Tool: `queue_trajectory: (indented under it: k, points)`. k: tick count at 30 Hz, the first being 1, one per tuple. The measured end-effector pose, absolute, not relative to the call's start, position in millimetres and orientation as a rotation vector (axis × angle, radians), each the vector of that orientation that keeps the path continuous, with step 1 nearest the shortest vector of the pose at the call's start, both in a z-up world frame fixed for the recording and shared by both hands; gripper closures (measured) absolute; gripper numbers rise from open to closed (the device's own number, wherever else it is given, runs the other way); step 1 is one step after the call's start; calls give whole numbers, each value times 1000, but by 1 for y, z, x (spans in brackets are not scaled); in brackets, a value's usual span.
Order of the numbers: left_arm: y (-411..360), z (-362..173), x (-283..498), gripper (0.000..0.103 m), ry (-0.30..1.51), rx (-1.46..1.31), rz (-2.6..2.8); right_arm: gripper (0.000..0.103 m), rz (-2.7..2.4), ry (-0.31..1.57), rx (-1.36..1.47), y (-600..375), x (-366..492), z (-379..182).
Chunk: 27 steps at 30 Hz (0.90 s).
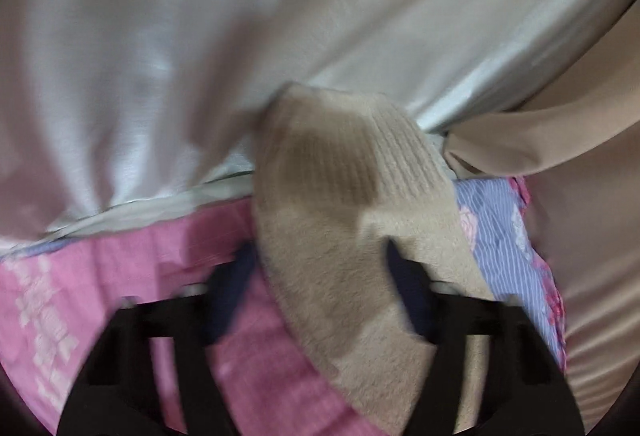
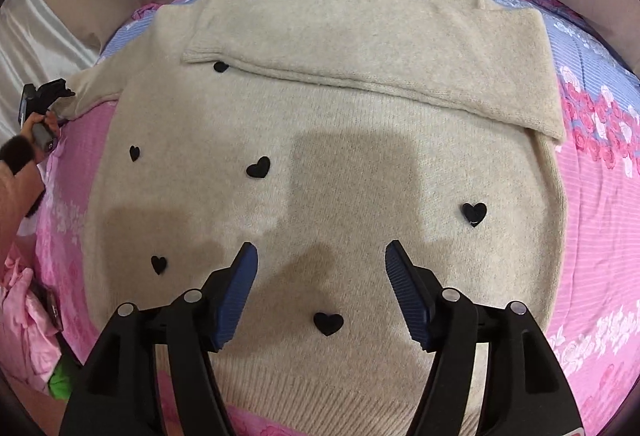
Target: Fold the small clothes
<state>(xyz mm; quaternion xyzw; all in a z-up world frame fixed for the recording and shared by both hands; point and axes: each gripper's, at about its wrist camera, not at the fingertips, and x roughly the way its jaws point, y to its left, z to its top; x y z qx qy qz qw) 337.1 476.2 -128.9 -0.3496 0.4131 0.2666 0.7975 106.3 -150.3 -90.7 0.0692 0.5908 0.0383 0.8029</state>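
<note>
A cream knit sweater [image 2: 320, 124] with black hearts lies flat on a pink and blue floral bedspread [image 2: 600, 220]. Its right sleeve [image 2: 360, 48] is folded across the chest. Its left sleeve [image 1: 340, 196] stretches out to the left. My left gripper [image 1: 320, 252] is open around that sleeve's cuff end, one finger on each side; the view is blurred. It also shows small at the far left of the right wrist view [image 2: 56, 92]. My right gripper [image 2: 320, 256] is open and empty above the sweater's lower body.
Silvery satin cloth [image 1: 200, 56] and a beige cloth [image 1: 540, 140] lie past the bedspread's edge. Pink clothes [image 2: 20, 316] and a green item [image 2: 60, 380] are piled at the left.
</note>
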Motion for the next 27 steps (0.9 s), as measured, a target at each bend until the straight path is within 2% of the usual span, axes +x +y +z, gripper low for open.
queue_trajectory:
  k: [1,2,3,8,12,17,21,23,24,25,27]
  points:
    - [476,-129,340,81,901,-722,580,38,82,1270,145,-149,107,-91]
    - [473,-128,342,90,909,-706,569,38,88,1273,143,-147,108,-92]
    - [471,-124,342,92,912,-699,547,38,94,1275,140,-144,109,-92]
    - [439,-63,329,94,761,-644,435,38,139,1277,112,-134,106,-93]
    - [367,13,316,94,638,-534,241,38,152,1266,138,-137,100,-93]
    - [219,111,292,94,534,-349,-113,38,150,1212,178,-152,92,-85]
    - [85,134,275,93,572,-287,-397,38,123,1166,241,-177,83,-79]
    - [22,118,267,88,632,-263,-469,37,90,1140,280,-196,76,-77]
    - [-3,104,267,81,675,-260,-484,36,68,1127,302,-207,72,-77]
    - [-32,81,267,55,751,-249,-485,36,49,1118,320,-218,69,-77]
    - [-71,34,259,38,887,-245,-425,36,-7,1102,359,-242,60,-78]
